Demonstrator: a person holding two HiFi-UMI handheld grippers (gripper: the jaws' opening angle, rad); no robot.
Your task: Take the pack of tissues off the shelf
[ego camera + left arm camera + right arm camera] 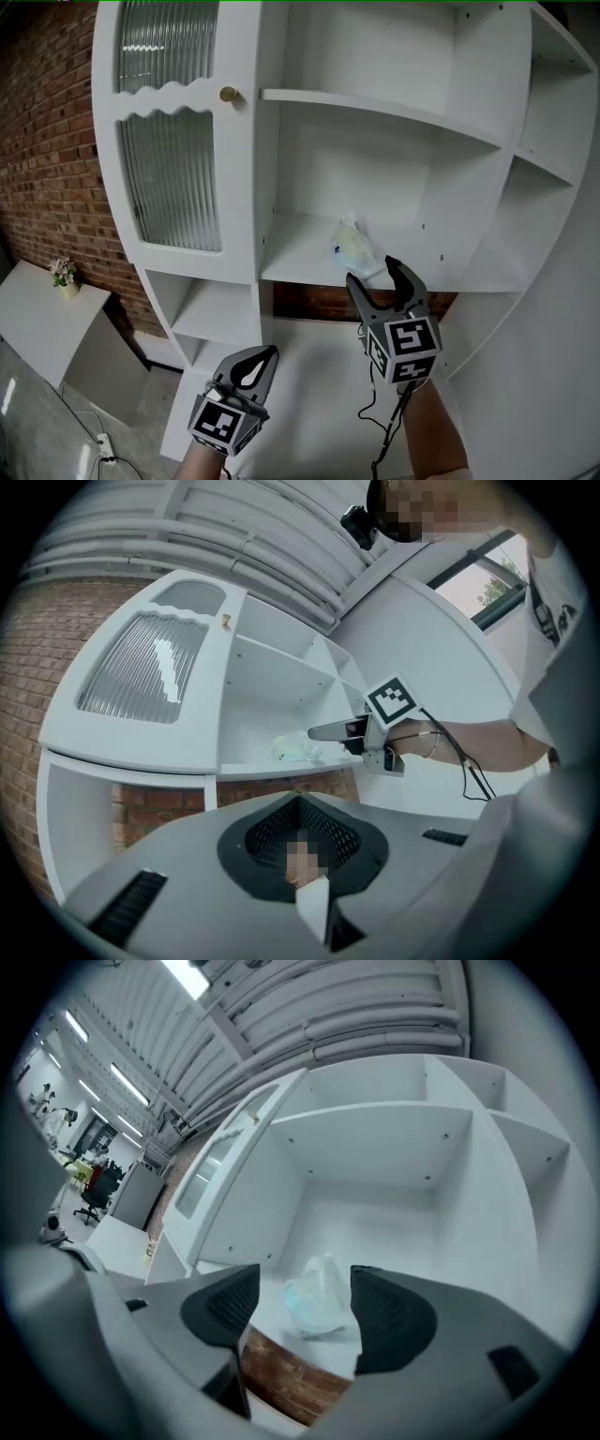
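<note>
The pack of tissues (pixel 354 246), pale and in clear wrap, lies near the front edge of the white shelf (pixel 298 264). My right gripper (pixel 372 271) is open just in front of the pack and slightly below it, and the pads do not touch it. In the right gripper view the pack (pixel 317 1303) shows beyond the gap between the two fingers of my right gripper (pixel 305 1283). My left gripper (pixel 256 362) hangs lower and to the left, shut and empty. The left gripper view looks over its closed jaws at the pack (pixel 295 750) and the right gripper (pixel 330 733).
The shelf unit has a ribbed-glass door (pixel 173 178) with a brass knob (pixel 228 94) to the left of the open bays. A brick wall (pixel 47 141) stands behind. At lower left, a small white table holds a plant (pixel 64 272), and a power strip (pixel 101 441) lies on the floor.
</note>
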